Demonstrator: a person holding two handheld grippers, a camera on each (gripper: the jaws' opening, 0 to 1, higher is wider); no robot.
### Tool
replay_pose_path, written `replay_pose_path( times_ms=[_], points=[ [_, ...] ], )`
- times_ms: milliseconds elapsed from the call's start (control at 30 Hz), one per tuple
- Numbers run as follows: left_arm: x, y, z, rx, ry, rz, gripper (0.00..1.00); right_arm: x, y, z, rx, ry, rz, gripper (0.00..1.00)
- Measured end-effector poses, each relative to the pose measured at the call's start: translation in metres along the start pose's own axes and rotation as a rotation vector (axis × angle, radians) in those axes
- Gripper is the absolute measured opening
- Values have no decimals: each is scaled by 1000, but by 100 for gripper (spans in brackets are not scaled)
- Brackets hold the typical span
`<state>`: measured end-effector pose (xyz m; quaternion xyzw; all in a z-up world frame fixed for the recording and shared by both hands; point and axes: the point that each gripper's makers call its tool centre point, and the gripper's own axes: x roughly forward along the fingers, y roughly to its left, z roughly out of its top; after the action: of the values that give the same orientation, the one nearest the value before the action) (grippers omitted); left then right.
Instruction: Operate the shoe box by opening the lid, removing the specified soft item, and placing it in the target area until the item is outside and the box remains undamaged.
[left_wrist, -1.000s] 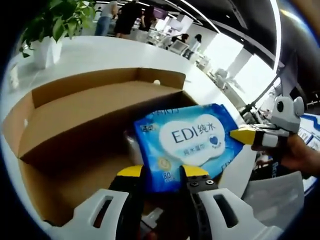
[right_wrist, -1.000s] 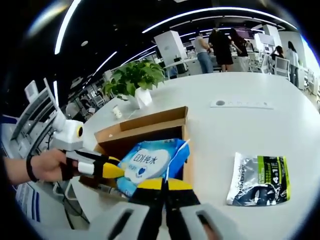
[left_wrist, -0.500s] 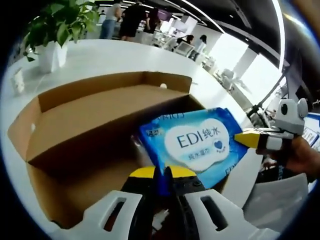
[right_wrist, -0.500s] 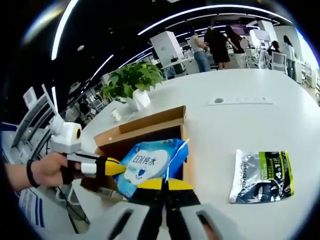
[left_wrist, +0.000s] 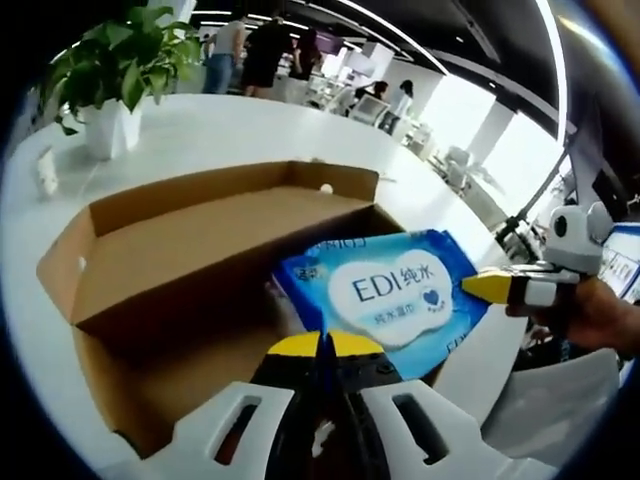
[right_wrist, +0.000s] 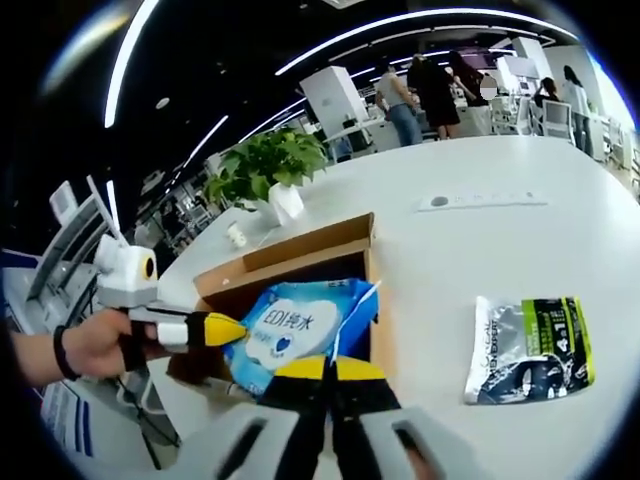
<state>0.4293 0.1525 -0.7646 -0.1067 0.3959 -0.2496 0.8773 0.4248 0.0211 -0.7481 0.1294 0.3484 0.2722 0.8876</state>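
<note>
A blue wet-wipes pack (left_wrist: 390, 290) marked EDI hangs over the open brown shoe box (left_wrist: 200, 240). My left gripper (left_wrist: 322, 345) has its jaws together on the pack's near edge. My right gripper (left_wrist: 485, 288) comes in from the right with its yellow tip on the pack's far edge. In the right gripper view the pack (right_wrist: 295, 325) lies over the box (right_wrist: 300, 250). There my right gripper (right_wrist: 325, 368) is shut on the pack's thin side seam. The left gripper (right_wrist: 225, 328), held by a hand (right_wrist: 85, 345), meets the pack's other end.
The box stands on a big white table (right_wrist: 480, 250). A silver and green pouch (right_wrist: 530, 350) lies flat to the box's right. A potted plant (right_wrist: 265, 165) and a small white object (right_wrist: 236, 232) stand behind the box. People stand far off.
My left gripper's jaws have narrowed from wide apart to together at the pack's edge. The pack has hardly moved. The right gripper has stayed shut.
</note>
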Motion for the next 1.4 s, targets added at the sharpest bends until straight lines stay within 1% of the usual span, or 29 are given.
replay_pose_path(
  times_ms=[100,333,500,633,867,1100,1400],
  points=[
    [-4,-2,5,-4,-23,-4,0,-1,0,1,7,-6,2,0],
    [-8,-7,12,-22,-53,-16,0,-7,0,5,11,-18,4,0],
    [-11,-15,18,5,-64,-20,0,-13,-2,8,15,-28,9,0],
    [-13,-19,24,9,-75,-24,0,-16,-4,10,18,-36,9,0],
    [-12,-29,26,18,-77,-36,0,-23,-11,12,18,-40,7,0],
    [-9,-41,33,38,-78,-47,0,-31,-20,15,26,-52,-3,0],
    [0,-62,37,62,-76,-70,0,-45,-36,20,28,-65,-20,0]
  ],
)
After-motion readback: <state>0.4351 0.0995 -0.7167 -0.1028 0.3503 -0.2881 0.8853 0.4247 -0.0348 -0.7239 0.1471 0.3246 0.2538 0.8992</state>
